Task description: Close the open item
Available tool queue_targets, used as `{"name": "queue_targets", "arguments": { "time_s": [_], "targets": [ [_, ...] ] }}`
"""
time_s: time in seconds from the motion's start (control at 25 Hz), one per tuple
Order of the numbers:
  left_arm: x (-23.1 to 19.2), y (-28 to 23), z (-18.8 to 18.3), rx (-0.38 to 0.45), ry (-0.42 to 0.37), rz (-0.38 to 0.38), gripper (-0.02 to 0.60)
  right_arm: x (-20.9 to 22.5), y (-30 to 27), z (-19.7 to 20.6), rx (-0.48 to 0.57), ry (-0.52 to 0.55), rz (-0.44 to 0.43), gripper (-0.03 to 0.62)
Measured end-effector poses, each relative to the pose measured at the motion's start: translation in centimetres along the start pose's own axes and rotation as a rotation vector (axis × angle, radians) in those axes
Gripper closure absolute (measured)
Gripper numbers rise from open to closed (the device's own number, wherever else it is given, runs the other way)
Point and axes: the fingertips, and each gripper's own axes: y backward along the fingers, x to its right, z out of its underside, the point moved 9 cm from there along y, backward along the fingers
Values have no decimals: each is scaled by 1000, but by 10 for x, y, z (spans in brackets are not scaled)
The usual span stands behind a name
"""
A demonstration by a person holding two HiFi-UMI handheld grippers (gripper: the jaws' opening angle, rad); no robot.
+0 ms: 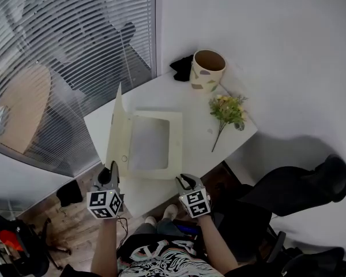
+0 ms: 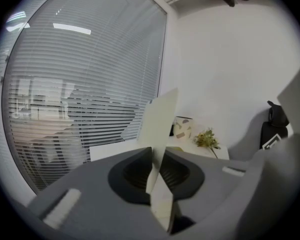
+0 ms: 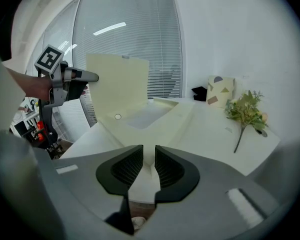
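A pale yellow flat box (image 1: pixel 174 146) lies open on the white table (image 1: pixel 222 146), its grey inside facing up. Its lid (image 1: pixel 117 133) stands nearly upright along the left side. My left gripper (image 1: pixel 111 172) is shut on the lid's near edge; in the left gripper view the lid (image 2: pixel 159 129) runs as a thin sheet between the pads (image 2: pixel 157 174). The right gripper view shows the lid (image 3: pixel 119 90) with the left gripper (image 3: pixel 83 78) at its edge. My right gripper (image 1: pixel 186 181) hovers by the box's near right corner, jaws a narrow gap apart (image 3: pixel 149 166) with nothing held.
A patterned beige pot (image 1: pixel 208 69) and a black item (image 1: pixel 183 67) stand at the table's far end. A sprig of yellow flowers (image 1: pixel 228 109) lies on the right side. Window blinds (image 1: pixel 63 45) rise on the left; a dark chair (image 1: pixel 294 192) sits at the right.
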Motion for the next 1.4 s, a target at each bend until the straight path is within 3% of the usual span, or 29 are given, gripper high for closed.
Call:
{"name": "queue_targets", "arguments": {
  "time_s": [0.2,0.6,0.92,1.4],
  "targets": [
    [15,-16,0,4,-17,31,491,14,-6,-4,-7,-27,-66,525],
    [46,-31,-2,-24,-104,111,486,27,-12,-13,-10,-51,-87,530],
    [83,-44,-2,-97,-275,204,483,28,-14,-14,-25,-31,-85,536],
    [99,-55,2,-145,-282,272,476,31,-14,-16,-48,-72,-99,542]
  ]
}}
